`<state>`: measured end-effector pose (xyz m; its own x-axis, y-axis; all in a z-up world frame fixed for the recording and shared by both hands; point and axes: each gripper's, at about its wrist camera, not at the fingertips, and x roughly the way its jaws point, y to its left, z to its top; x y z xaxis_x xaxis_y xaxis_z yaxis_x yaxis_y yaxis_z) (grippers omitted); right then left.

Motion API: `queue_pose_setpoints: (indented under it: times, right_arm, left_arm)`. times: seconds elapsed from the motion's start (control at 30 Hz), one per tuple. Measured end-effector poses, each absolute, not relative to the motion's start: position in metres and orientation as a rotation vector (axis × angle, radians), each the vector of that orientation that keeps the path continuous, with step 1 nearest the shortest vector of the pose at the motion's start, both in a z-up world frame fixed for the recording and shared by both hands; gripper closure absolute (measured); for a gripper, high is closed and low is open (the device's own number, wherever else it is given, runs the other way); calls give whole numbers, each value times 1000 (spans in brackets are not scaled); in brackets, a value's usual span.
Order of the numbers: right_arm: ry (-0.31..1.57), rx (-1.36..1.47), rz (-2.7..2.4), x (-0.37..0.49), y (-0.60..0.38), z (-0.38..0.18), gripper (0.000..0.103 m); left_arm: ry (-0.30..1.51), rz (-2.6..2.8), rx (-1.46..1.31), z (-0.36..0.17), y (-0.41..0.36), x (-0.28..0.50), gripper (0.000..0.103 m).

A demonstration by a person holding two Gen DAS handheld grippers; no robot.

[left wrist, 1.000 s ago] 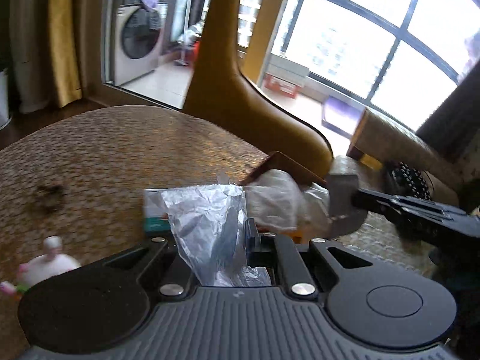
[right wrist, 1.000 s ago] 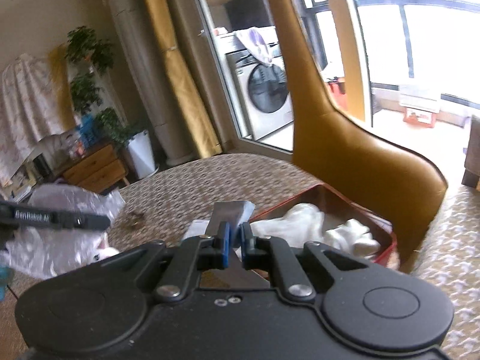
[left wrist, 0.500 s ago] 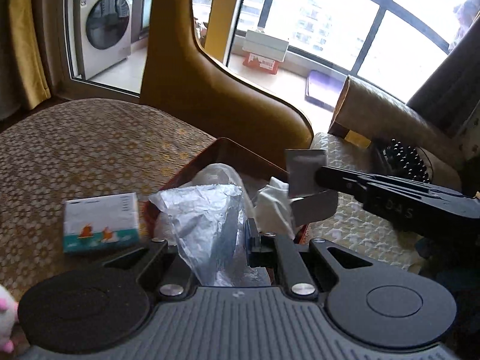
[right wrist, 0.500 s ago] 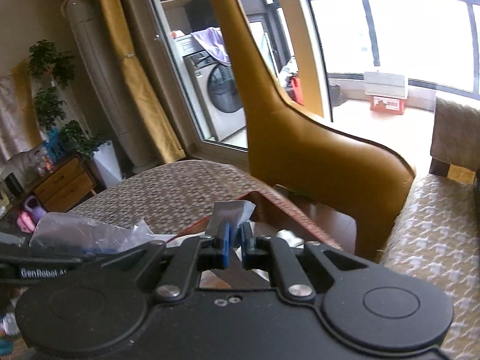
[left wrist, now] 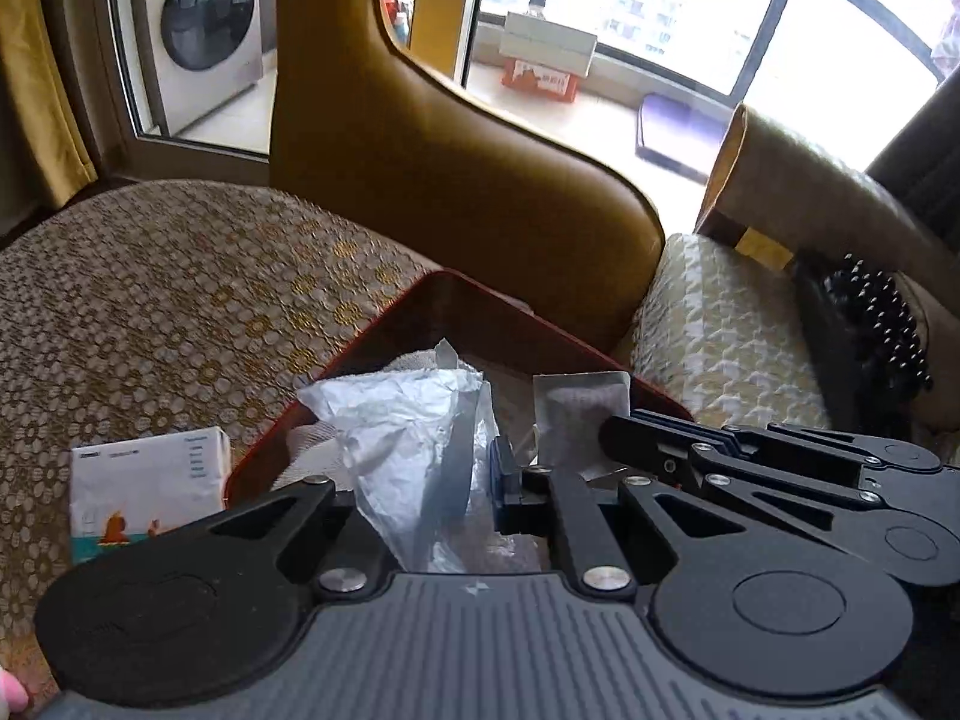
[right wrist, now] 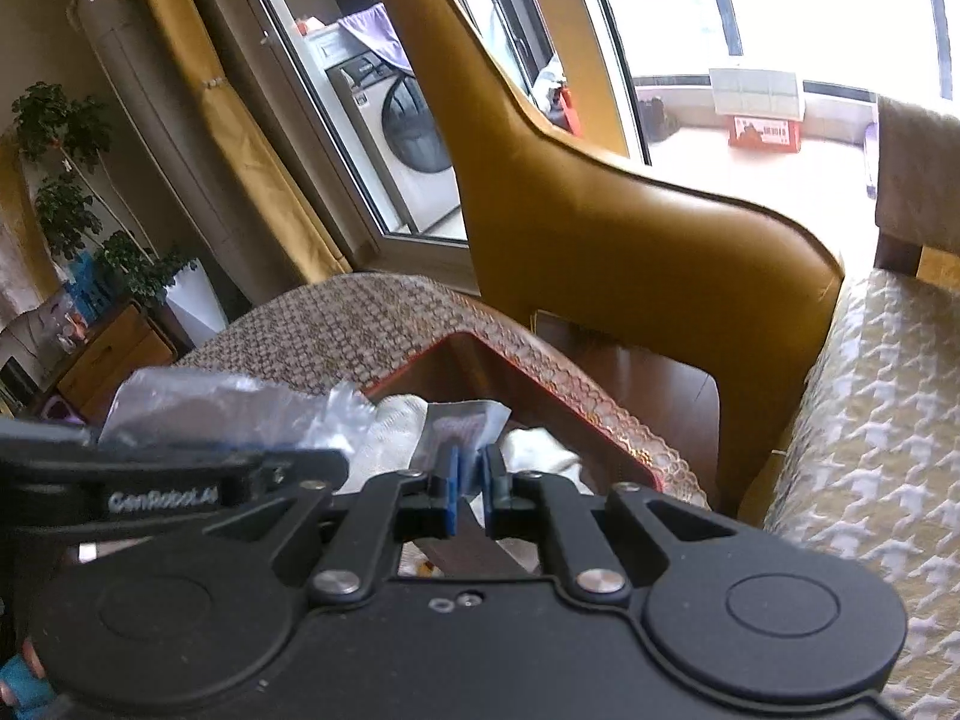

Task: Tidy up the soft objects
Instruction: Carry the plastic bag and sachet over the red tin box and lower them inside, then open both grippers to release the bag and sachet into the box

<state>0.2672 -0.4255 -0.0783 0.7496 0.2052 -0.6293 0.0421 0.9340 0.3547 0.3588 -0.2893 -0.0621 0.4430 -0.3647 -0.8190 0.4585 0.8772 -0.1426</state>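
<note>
Crinkly plastic bag (left wrist: 414,438) sits pinched in my left hand-held gripper (left wrist: 474,474), jaws pressed together on it, hanging over the red tray (left wrist: 480,309) at the counter (left wrist: 180,300) edge. Small grey-white sachet (right wrist: 462,423) is pinched in my right hand-held gripper (right wrist: 468,474), jaws closed on its lower edge, also above the tray. White cloth (right wrist: 540,450) already lies inside the tray. Tissue pack (left wrist: 144,486) rests on the counter just beside the tray's left wall, not yet in.

Handling, my read: bag is very light, thin, floppy, slippery film; it crumples and won't hold shape, so a grip on a bunched fold is safer than a single layer. It may cling to the pads on release. Sachet looks light, flat, slightly stiff at the sealed edge; the edge pinch is fine but it can pivot. Tissue pack is soft and squashy; I'd take it across its short sides. Nothing here is fragile. Both held items look close to drop position over the tray.
</note>
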Motion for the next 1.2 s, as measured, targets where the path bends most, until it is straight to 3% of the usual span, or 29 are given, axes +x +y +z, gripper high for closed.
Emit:
queue_pose_setpoints:
  times: [0.73,0.87,0.93,1.1,1.17,1.2]
  right_arm:
    - [760,315,74,273,-425,-106,85]
    - [767,264,78,274,-419,-108,83]
    - [759,227,66,273,-416,-105,79]
    - [677,164,103,255,-407,-84,39]
    - [664,128,129,249,-400,-79,41]
    - [666,115,135,248,-396,-79,36]
  left_arm:
    - [1057,-553,-18,-96,-275,379,93]
    - [1059,-555,-54,-99,-272,381,86]
    - [1060,-547,-48,-100,-273,382,84]
    - [1052,-548,-83,-99,-270,382,82]
    - [1050,-551,-108,-98,-267,383,70]
    - [1051,-559,-123,-98,-266,383,47]
